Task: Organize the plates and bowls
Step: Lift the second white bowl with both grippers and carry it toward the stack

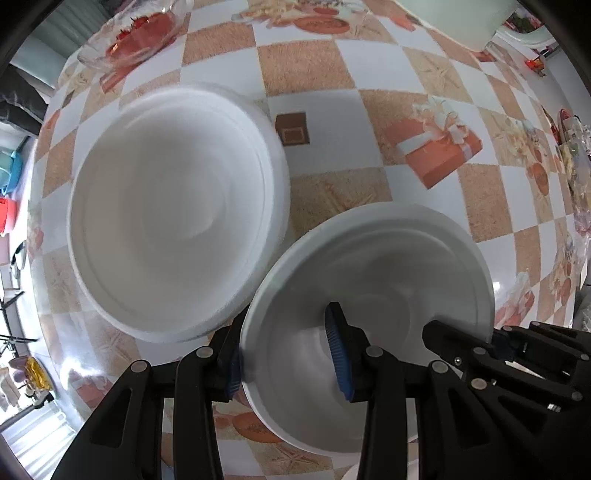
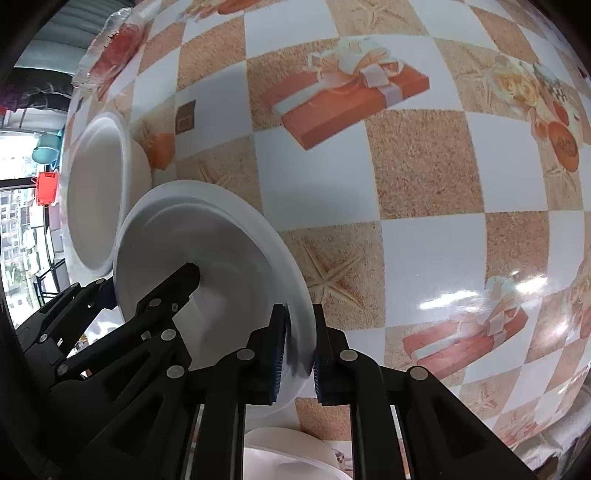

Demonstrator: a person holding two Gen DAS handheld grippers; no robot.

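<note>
A white foam bowl [image 1: 388, 273] is held above the checkered tablecloth by both grippers. My left gripper [image 1: 284, 350] is shut on its left rim, one blue pad inside the bowl and one outside. My right gripper [image 2: 297, 354] is shut on its right rim [image 2: 295, 295]; the right gripper's fingers [image 1: 461, 343] also show in the left wrist view. The held bowl [image 2: 221, 251] is tilted. A stack of white foam bowls [image 1: 177, 206] stands on the table to the left, also in the right wrist view [image 2: 99, 192].
A clear glass dish [image 1: 136, 33] sits at the table's far left edge. Another white bowl [image 2: 288, 454] lies just below the right gripper. A pale container [image 1: 469, 18] stands at the back right, with clutter [image 1: 572, 155] along the right edge.
</note>
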